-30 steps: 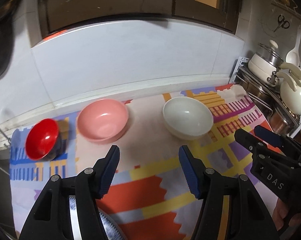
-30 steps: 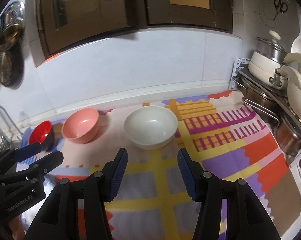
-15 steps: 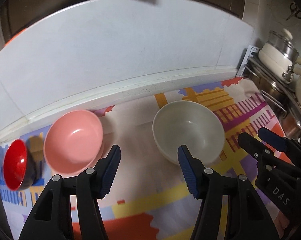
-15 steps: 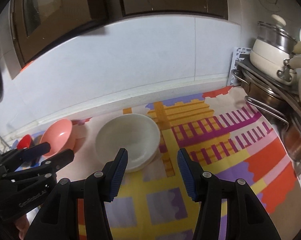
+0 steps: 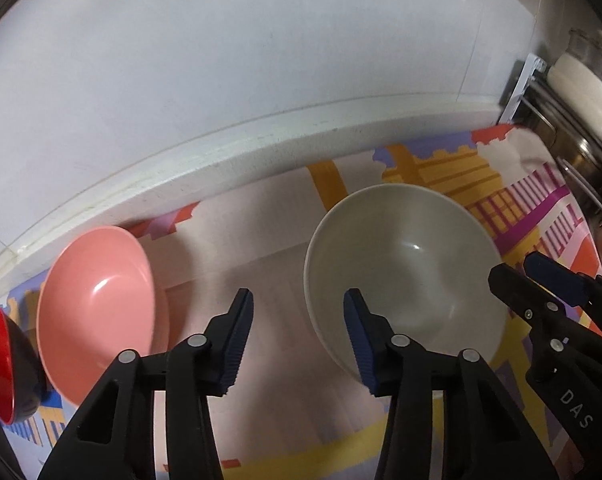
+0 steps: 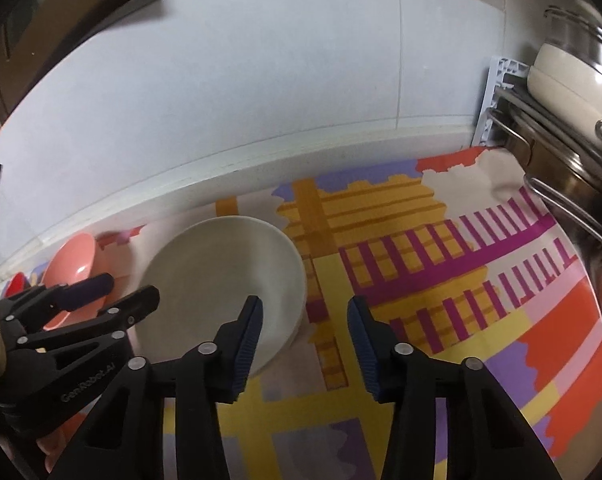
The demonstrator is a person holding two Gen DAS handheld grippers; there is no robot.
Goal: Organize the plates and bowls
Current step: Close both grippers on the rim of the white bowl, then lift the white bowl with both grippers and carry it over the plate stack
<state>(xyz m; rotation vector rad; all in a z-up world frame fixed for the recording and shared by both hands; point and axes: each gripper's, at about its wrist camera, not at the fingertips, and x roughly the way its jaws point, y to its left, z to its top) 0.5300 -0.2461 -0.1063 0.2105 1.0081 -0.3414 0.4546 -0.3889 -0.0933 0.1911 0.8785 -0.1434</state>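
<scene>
the big round off-white bowl sits on the bright patterned cloth, near the back wall. a smooth pink bowl is to its left, and a little red bowl is past that one.

the left claw hangs over the white bowl's left rim. the right claw hangs over its right rim. both claws are partly open and closing, with the rim between the fingers, but they grip nothing yet.

the white bowl looks hard, shiny and slippery. i think it could crack if dropped. the thin rim looks like the best place to pinch, one claw on each side.
</scene>
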